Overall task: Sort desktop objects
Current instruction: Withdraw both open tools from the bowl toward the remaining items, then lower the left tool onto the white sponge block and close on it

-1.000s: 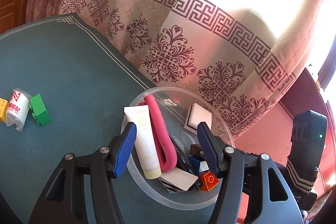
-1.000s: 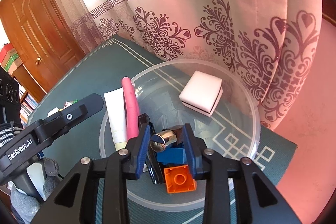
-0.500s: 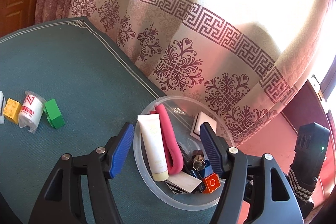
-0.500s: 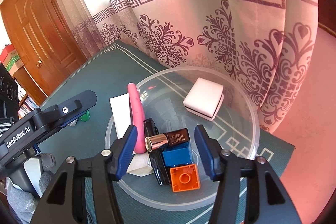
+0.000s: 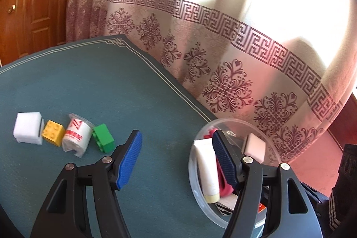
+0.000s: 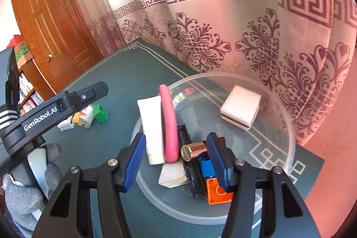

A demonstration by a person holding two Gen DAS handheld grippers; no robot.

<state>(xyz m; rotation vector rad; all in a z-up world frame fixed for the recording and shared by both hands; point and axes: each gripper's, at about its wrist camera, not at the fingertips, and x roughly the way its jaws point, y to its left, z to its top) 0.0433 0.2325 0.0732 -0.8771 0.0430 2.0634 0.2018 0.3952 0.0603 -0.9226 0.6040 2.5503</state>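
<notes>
White sponge [image 5: 28, 127]: it lies leftmost in the row on the green mat [image 5: 89, 86], touching the yellow brick [image 5: 52, 132]; a pinch on it could drag that brick along.
Wrapped roll [image 5: 77, 137]: its loose clear wrapper is squeezed between the yellow brick and the green brick [image 5: 103, 141]; if you catch only the film, it will probably slide out of your hold.
Left gripper [image 5: 176, 157]: your jaws stand apart with nothing in them, over bare mat between the row and the bowl [image 5: 271, 144]; a sweep toward the row risks scattering the four pieces.
Bowl contents: the cream tube [image 6: 151, 128] and pink stick [image 6: 169, 126] lean over the near rim, so a knock could tip them out.
Right gripper [image 6: 176, 163]: your jaws are apart and grip nothing, above the gold-capped bottle [image 6: 193, 150], which rests on the blue brick [image 6: 207, 167] and could roll.
Right jaw: it hangs close to the orange brick [image 6: 217, 194]; pulling back low may snag it.
</notes>
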